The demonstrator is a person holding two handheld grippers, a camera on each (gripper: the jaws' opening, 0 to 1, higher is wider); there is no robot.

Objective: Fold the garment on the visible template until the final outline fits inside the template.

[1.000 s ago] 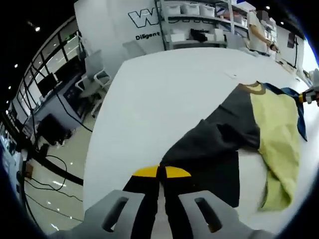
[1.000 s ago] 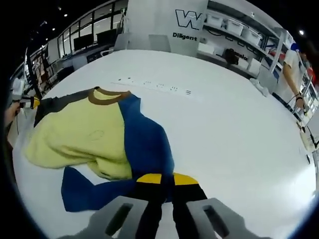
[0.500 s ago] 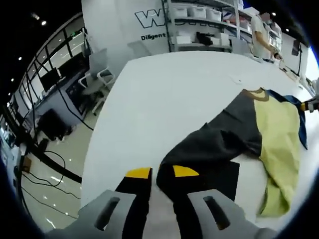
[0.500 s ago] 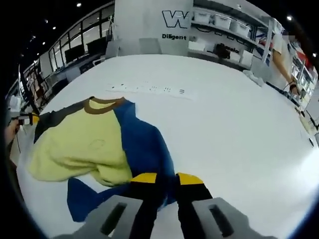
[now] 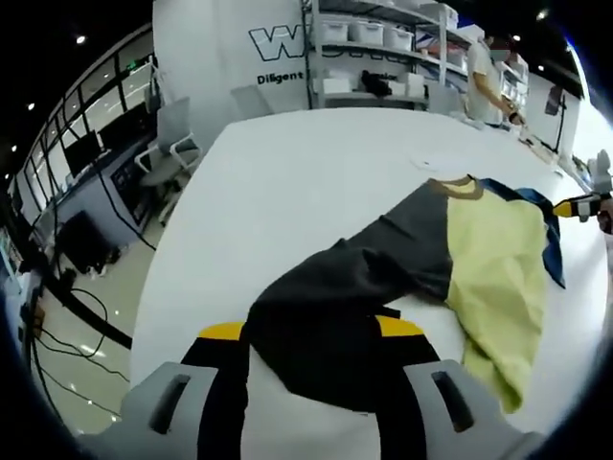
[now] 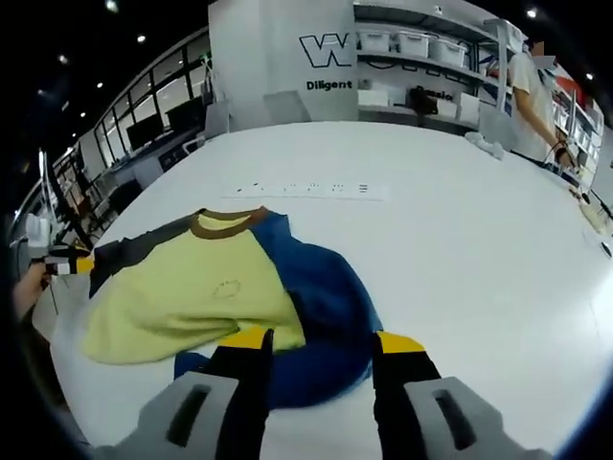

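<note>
While both tongs gape, released | left tongs (image 5: 311, 331) straddle garment's (image 5: 421, 259) grey sleeve (image 5: 326, 331), body toward 2 o'clock | right tongs (image 6: 321, 340) over blue sleeve (image 6: 330, 321), body toward 10 o'clock | on table (image 6: 460, 240).

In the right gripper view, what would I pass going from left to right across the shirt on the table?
Grey sleeve → yellow front panel → blue sleeve → bare white table.

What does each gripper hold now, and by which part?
Nothing: the left gripper stands open around the grey sleeve of the yellow, grey and blue shirt; the right gripper open around the blue sleeve.
</note>
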